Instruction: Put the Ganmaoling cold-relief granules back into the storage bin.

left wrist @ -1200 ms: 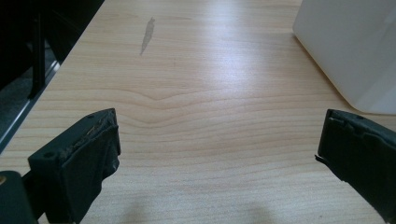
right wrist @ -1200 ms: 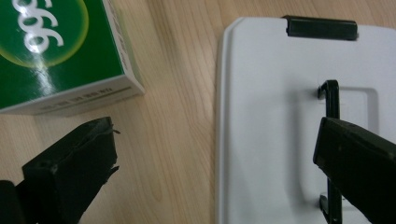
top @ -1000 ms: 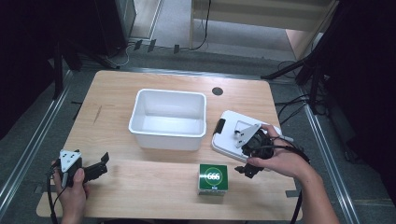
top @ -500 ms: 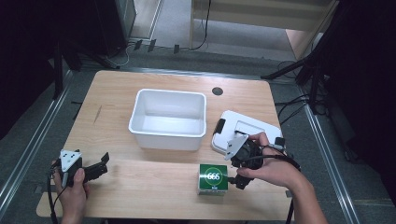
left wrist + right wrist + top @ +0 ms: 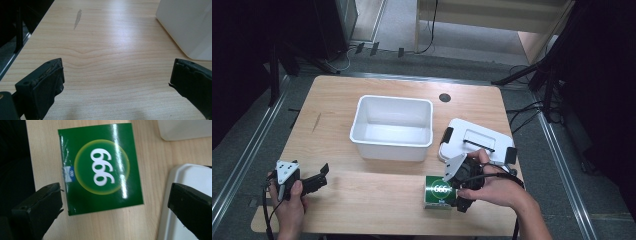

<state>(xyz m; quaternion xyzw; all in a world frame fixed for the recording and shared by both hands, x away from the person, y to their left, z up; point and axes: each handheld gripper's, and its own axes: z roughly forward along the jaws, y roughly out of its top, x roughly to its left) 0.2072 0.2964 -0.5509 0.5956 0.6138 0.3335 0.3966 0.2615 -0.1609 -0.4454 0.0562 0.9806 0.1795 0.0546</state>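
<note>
My left gripper rests idle at the table's near left corner, jaws spread over bare wood, so the work falls to my right gripper, whose jaws also stand wide apart, poised above the green box marked 999. That box lies flat near the front edge, just in front of the white bin and beside its white lid. To grip it well, I should centre both jaws over opposite edges, descend squarely, and close without nudging the lid.
</note>
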